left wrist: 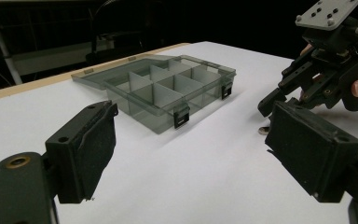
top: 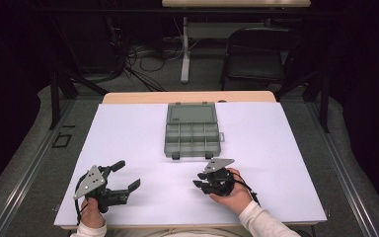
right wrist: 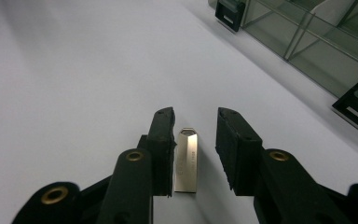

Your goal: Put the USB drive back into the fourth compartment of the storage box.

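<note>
A small silver metal USB stick lies flat on the white table sheet, just in front of the box's near right corner. My right gripper straddles it with the jaws low over the sheet. One pad sits right beside the stick, and a gap shows on the other side, so the jaws are open. In the high view the right gripper points left, held by a hand at the front centre-right. My left gripper rests at the front left, jaws wide open with nothing between them.
A grey translucent compartment box stands mid-table with its lid folded back and its cells showing nothing inside. Its black latches face me. A chair and a table leg stand beyond the far edge.
</note>
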Tool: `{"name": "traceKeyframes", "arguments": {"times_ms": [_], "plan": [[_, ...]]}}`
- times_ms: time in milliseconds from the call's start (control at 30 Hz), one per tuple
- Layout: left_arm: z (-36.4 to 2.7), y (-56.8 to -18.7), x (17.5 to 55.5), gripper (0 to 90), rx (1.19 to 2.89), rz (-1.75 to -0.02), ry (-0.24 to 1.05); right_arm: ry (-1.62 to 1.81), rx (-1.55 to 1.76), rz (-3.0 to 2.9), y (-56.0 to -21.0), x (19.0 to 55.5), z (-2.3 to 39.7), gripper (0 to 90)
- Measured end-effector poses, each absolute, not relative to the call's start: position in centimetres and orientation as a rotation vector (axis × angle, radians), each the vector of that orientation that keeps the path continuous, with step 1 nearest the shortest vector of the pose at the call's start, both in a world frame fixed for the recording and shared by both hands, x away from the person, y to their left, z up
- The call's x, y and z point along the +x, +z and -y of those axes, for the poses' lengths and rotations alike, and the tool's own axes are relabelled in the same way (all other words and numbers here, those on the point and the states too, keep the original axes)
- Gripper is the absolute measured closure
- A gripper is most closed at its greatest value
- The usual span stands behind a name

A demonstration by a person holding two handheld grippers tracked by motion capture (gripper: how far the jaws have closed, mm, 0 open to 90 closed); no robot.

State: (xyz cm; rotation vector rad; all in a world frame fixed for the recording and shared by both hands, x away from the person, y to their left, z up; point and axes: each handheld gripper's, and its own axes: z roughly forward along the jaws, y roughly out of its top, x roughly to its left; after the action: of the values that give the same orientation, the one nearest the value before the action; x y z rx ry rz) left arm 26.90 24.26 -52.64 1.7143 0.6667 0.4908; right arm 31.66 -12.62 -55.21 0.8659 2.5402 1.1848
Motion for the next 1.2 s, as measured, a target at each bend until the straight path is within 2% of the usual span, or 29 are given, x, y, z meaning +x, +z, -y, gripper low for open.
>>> {"name": "traceKeyframes", "arguments": {"times_ms": [567, 1200], "plan": [[-24.27, -52.66, 26.93, 15.5, 1.715, -0.669, 0.490, 1.139, 0.854, -2.581, -55.65, 31.52, 12.44, 75.0], [-24.27, -52.67, 26.95, 15.5, 1.716, -0.668, 0.488, 1.105, 0.843, -2.606, -55.92, 31.54, 12.30, 78.1]]}}
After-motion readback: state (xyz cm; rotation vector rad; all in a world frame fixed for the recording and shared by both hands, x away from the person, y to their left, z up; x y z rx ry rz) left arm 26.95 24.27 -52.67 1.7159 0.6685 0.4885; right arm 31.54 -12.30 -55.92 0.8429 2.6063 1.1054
